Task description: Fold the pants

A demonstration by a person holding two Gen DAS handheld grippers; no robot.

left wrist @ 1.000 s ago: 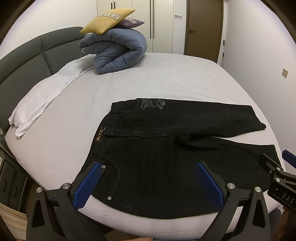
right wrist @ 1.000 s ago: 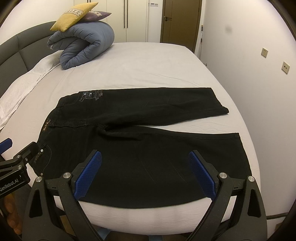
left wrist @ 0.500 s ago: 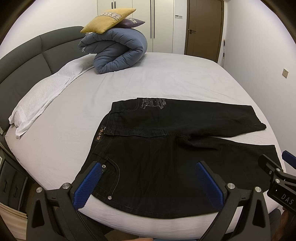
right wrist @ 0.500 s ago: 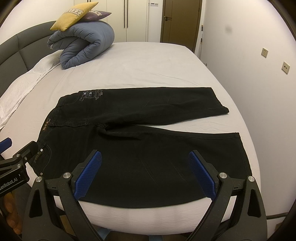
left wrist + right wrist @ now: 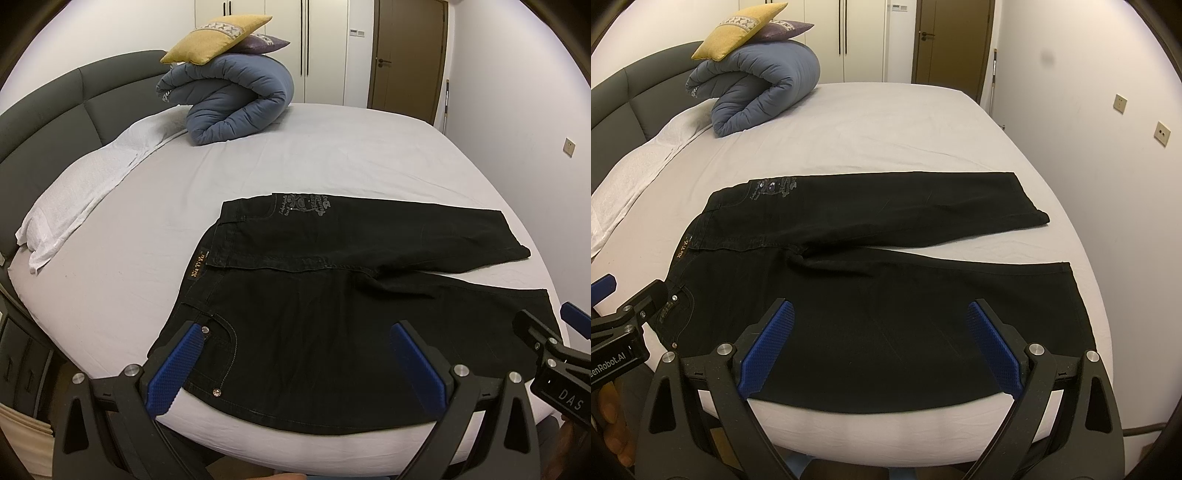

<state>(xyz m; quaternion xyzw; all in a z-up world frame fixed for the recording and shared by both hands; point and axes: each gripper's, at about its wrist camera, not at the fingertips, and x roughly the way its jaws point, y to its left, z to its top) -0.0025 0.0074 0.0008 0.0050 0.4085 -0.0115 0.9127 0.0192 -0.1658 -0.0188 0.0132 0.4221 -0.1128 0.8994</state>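
Jaws on both the left gripper (image 5: 295, 360) and right gripper (image 5: 881, 339) remain wide, empty; nothing has shifted, black jeans (image 5: 871, 273) lie unfolded.

Pants (image 5: 332, 314) black, pale grey graphic print near waistband, tan label with lettering. Bed sheet (image 5: 332, 147) pale lilac-grey. Headboard (image 5: 55, 110) dark grey. Rolled duvet (image 5: 236, 96) slate blue. Top cushion (image 5: 214, 37) mustard yellow with patterned band; cushion beneath (image 5: 266, 41) purple. Gripper pads (image 5: 768, 347) blue, dotted texture.
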